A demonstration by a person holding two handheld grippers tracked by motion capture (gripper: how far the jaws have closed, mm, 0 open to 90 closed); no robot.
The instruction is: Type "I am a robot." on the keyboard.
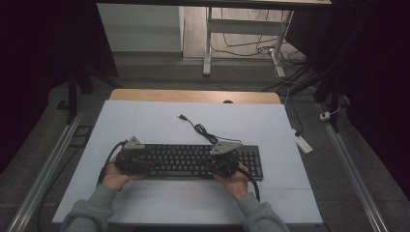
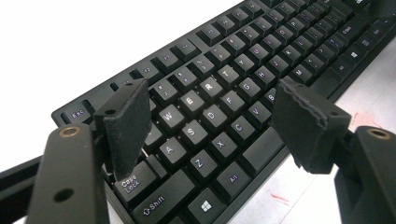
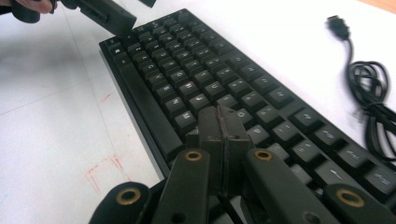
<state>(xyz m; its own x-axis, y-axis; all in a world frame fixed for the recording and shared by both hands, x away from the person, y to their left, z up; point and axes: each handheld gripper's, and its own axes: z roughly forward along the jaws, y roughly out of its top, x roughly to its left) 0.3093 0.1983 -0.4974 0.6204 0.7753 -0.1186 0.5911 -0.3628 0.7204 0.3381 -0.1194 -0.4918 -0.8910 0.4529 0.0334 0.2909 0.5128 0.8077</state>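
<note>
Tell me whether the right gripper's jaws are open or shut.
Shut: in the right gripper view the right gripper's two pads meet flat together with nothing between them, over the keyboard.

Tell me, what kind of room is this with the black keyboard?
Probably a lab or workshop set up for recording, not a home. A flat black computer keyboard lies on a plain white tabletop, loose black cables trail across the grey floor, and a white metal desk frame stands behind.

matt black plastic keyboard [image 1: 193,162]; smooth white table [image 1: 145,125]; rough foam pads [image 2: 123,126].
</note>
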